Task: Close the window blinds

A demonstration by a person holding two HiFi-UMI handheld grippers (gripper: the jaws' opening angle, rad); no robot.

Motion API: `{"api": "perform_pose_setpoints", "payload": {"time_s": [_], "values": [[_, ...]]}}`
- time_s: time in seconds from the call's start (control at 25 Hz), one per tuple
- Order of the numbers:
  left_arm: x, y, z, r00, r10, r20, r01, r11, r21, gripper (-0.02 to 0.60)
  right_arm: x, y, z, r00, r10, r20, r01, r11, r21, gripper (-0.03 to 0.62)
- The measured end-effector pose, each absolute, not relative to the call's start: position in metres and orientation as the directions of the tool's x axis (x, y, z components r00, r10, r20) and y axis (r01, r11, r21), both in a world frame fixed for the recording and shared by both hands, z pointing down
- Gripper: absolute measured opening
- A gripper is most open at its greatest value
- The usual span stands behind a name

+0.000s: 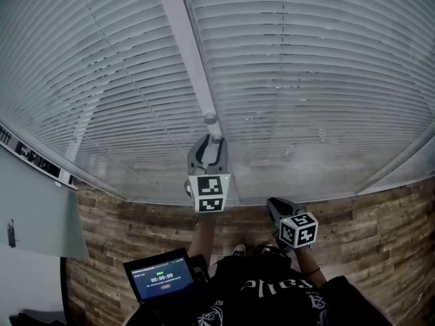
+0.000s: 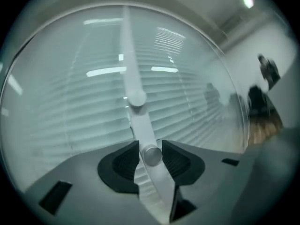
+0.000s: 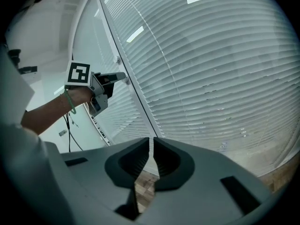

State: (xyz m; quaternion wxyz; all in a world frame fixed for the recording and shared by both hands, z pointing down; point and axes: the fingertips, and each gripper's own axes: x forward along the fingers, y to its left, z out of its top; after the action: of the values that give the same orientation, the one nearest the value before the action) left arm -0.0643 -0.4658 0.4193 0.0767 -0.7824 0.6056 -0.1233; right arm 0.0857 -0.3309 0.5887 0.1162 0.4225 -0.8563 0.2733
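- Off to the left of the left fingers, the blind slats fan away in thin, light strips. They look bendy and easily kinked, so not something to pinch directly
- Left gripper is up at the white frame bar, jaws spread with a small round knob sitting right between the pads. The pads flank it closely, but I can't see them biting on it
- That knob looks like the place to take hold: hard, smooth and probably slippery, so it wants a square squeeze on its two sides, well down on the pads
- A second knob sits on the bar beyond the fingertips, untouched
- I'd expect the knob to drag stiffly along the bar rather than move freely, so a steady pull, no jerking
- Right gripper hangs low, well apart from the bar, jaws pressed nearly together on nothing
- Past its fingertips, the right-hand blind, slats still showing gaps
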Motion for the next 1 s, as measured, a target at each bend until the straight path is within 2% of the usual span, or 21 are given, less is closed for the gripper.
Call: {"api": "perform_pose_setpoints", "payload": {"time_s": [0.04, 0.12, 0.2, 0.24, 0.32, 0.4, 0.52, 0.64, 0.76, 0.88, 1.0], "values": [[-0.059, -0.468, 0.422, 0.221, -0.967, 0.128, -0.876, -0.254, -0.409, 0.137, 0.087, -0.331, 0.590, -0.612, -0.661, 0.433, -0.790, 0.490, -0.369, 0.040], [-0.053, -0.471, 0.430, 0.185, -0.970, 0.157, -0.780, -0.242, -0.577, 0.144, 0.087, -0.331, 0.591, -0.608, -0.663, 0.436, -0.793, 0.485, -0.368, 0.040], [-0.056, -0.472, 0.432, 0.156, -0.978, 0.136, -0.751, -0.207, -0.626, 0.138, 0.086, -0.331, 0.590, -0.607, -0.665, 0.434, -0.794, 0.484, -0.368, 0.040], [-0.058, -0.472, 0.431, 0.159, -0.980, 0.117, -0.777, -0.197, -0.598, 0.130, 0.086, -0.332, 0.590, -0.606, -0.667, 0.434, -0.795, 0.483, -0.368, 0.040], [-0.062, -0.472, 0.429, 0.194, -0.978, 0.073, -0.889, -0.207, -0.409, 0.130, 0.088, -0.333, 0.590, -0.601, -0.670, 0.436, -0.799, 0.478, -0.366, 0.040], [-0.066, -0.471, 0.425, 0.235, -0.971, 0.032, -0.968, -0.237, -0.083, 0.130, 0.089, -0.332, 0.591, -0.595, -0.674, 0.438, -0.803, 0.473, -0.363, 0.040], [-0.075, -0.470, 0.421, 0.266, -0.964, -0.020, -0.897, -0.256, 0.360, 0.130, 0.090, -0.332, 0.591, -0.589, -0.679, 0.438, -0.807, 0.464, -0.365, 0.040], [-0.081, -0.473, 0.427, 0.291, -0.954, -0.071, -0.690, -0.261, 0.676, 0.129, 0.090, -0.334, 0.591, -0.582, -0.685, 0.439, -0.812, 0.456, -0.365, 0.040], [-0.081, -0.474, 0.429, 0.314, -0.938, -0.146, -0.342, -0.256, 0.904, 0.126, 0.084, -0.334, 0.591, -0.583, -0.686, 0.435, -0.810, 0.455, -0.369, 0.040], [-0.089, -0.475, 0.432, 0.296, -0.936, -0.190, -0.052, -0.215, 0.975, 0.117, 0.076, -0.332, 0.592, -0.587, -0.683, 0.435, -0.808, 0.458, -0.370, 0.040], [-0.093, -0.474, 0.433, 0.289, -0.937, -0.198, 0.090, -0.179, 0.980, 0.105, 0.068, -0.329, 0.592, -0.585, -0.683, 0.438, -0.810, 0.458, -0.367, 0.040]]}}
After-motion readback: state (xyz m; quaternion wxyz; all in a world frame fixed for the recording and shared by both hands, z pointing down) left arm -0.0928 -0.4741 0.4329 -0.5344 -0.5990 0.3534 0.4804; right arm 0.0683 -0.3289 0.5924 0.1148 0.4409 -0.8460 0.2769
